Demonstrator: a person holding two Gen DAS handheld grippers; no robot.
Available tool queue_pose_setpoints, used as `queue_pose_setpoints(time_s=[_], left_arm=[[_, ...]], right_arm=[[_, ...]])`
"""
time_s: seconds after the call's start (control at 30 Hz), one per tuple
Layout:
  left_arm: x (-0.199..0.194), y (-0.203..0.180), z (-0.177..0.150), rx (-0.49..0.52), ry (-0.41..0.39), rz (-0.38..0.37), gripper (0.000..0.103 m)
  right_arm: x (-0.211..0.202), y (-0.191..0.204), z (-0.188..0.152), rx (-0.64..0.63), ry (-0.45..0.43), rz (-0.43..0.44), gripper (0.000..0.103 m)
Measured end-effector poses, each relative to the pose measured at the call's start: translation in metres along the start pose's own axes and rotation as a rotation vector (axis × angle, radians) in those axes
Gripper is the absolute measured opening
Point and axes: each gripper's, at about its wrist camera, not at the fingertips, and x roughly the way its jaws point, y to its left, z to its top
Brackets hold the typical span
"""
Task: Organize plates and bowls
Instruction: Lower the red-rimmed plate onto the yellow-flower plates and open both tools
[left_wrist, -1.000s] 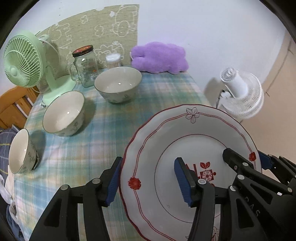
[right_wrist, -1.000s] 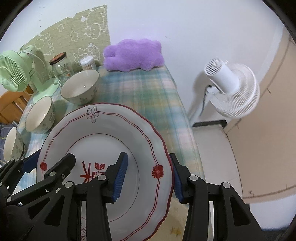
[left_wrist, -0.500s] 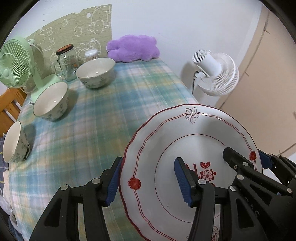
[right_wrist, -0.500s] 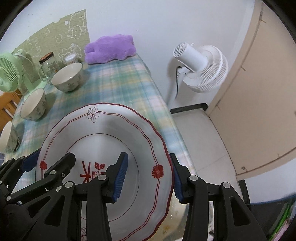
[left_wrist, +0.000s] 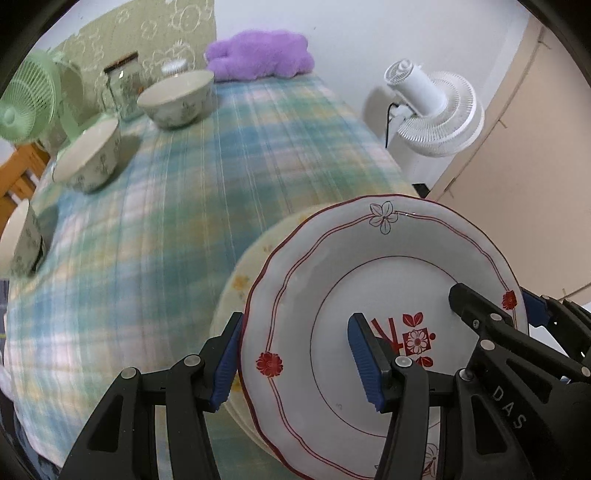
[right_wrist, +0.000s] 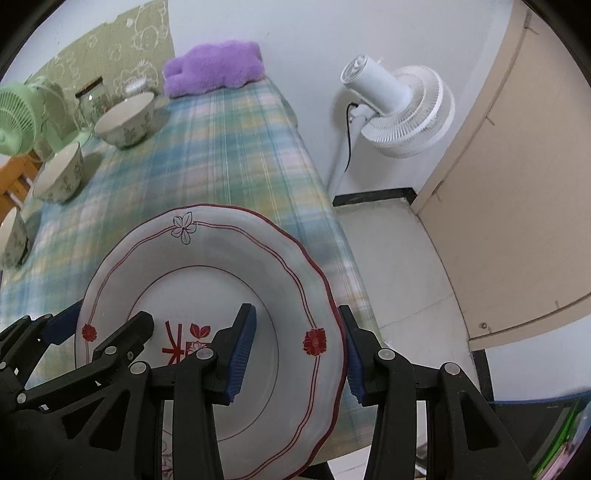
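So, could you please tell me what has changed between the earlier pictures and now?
Both claws, left and right, have carried the white red-trimmed plate back from the three patterned bowls, over a pale yellow plate at the table's near edge. Both grips are unchanged; the bowls stayed put.

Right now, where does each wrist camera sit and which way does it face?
Left wrist: on the left gripper, facing steeply down its fingers at the red-trimmed white plate it clamps; the right gripper shows opposite.
Right wrist: on the right gripper, clamping the plate's other rim; the left gripper's fingers show.
Shared: plate, plaid tablecloth, white fan.
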Motion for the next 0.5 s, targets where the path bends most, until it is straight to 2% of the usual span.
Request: queue_pose_setpoints(time_s=[0.3,0.5], left_arm=[[0.016,-0.012,-0.008,-0.097,0.026,0.054,0.056],[0.018,-0.019,-0.009,-0.12,0.018,0.105,0.056]], right_arm=[[0.023,-0.012,0.003,-0.088,0.04,0.059,0.048],[0.035,-0.017,0.006,-0.126,0.053,0.096,0.048]])
